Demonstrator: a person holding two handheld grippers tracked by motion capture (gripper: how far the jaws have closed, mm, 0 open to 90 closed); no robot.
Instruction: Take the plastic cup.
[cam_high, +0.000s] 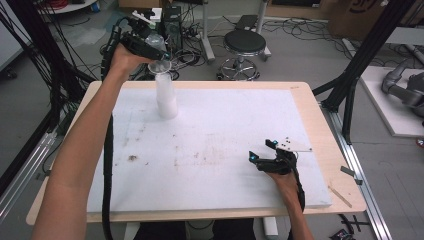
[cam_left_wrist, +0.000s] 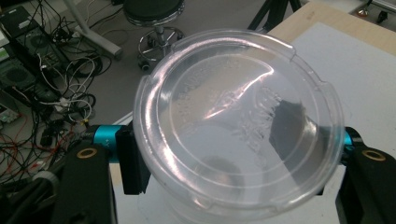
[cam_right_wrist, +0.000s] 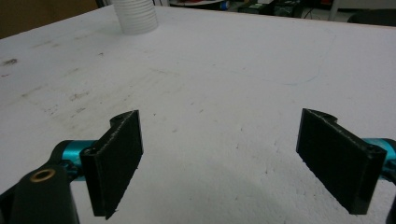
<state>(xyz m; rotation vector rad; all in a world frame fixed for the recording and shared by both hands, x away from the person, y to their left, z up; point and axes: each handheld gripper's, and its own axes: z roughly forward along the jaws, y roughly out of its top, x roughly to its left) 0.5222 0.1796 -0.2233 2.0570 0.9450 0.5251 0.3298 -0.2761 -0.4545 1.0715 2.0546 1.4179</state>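
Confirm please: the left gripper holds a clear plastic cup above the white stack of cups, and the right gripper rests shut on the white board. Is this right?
One detail is wrong: the right gripper is open, not shut. The right gripper view shows its two black jaws wide apart over the white board. The left gripper does hold the clear plastic cup above the white stack of cups.

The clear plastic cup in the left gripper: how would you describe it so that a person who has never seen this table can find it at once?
Start at the white board covering the table and go to its far left part, where a tall stack of white cups stands. Directly above the stack, the left gripper holds the clear cup between its jaws. Unlike the opaque white stack, it is transparent and off the board.
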